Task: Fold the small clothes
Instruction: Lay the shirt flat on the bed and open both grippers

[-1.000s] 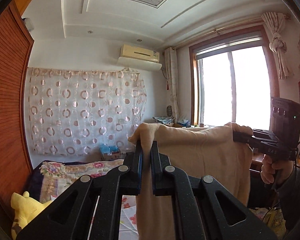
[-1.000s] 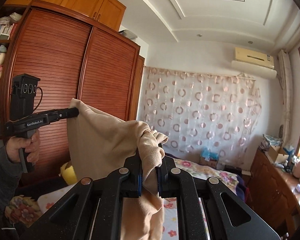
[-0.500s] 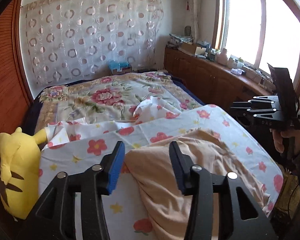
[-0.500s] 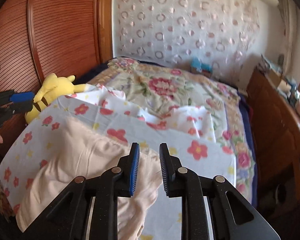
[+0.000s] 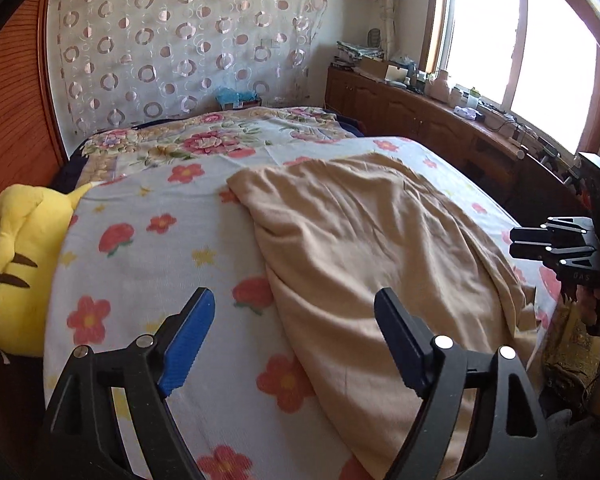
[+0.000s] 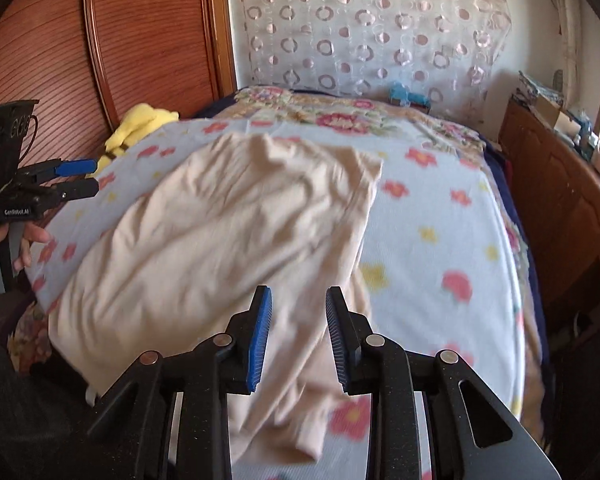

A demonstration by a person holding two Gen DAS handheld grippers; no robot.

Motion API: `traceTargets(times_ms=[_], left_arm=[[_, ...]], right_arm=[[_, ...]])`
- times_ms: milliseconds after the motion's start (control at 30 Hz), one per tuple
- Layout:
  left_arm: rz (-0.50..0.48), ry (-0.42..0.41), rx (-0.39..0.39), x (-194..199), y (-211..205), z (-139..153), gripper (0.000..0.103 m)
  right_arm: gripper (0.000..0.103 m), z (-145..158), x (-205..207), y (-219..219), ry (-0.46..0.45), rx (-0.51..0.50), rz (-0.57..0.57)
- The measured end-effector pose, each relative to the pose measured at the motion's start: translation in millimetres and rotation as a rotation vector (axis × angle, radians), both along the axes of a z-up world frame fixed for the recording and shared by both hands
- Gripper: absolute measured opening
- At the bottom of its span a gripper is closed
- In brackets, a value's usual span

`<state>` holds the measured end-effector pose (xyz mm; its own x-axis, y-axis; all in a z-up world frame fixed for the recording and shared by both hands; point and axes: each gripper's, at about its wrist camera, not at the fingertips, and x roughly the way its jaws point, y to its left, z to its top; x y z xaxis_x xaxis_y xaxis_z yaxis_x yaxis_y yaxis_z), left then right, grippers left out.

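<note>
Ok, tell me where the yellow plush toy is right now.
The yellow plush toy lies at the bed's left edge in the left wrist view, against the wooden wardrobe, partly tucked under the flowered sheet.

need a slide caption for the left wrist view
Open left gripper above a beige garment spread on the floral bedsheet, right gripper alongside.

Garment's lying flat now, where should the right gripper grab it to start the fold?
Probably the hanging sleeve end of the beige garment, near the cuff. It drapes off the bed's near edge just below the open right gripper, so come in from the near side and pinch it there.
</note>
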<state>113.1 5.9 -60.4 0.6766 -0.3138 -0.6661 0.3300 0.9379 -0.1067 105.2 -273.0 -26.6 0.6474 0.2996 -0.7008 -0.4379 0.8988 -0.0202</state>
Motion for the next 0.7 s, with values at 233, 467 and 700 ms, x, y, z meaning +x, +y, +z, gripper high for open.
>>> traceTargets(times_ms=[233, 467, 700], left_arm=[[-0.001, 0.046, 0.005, -34.7, -9.9, -23.8, 0.084], [0.001, 0.061, -0.008, -53.7, -10.5, -33.0, 0.084], [-0.023, 0.079, -0.023, -61.5, -18.3, -38.7, 0.084]], right_arm=[[0.029, -9.9, -25.0, 1.6, 0.02, 0.017, -0.004], [0.029, -34.8, -39.2, 1.9, 0.077, 0.005, 0.024], [0.005, -27.6, -51.8, -9.0, 0.024, -0.048, 0.035]])
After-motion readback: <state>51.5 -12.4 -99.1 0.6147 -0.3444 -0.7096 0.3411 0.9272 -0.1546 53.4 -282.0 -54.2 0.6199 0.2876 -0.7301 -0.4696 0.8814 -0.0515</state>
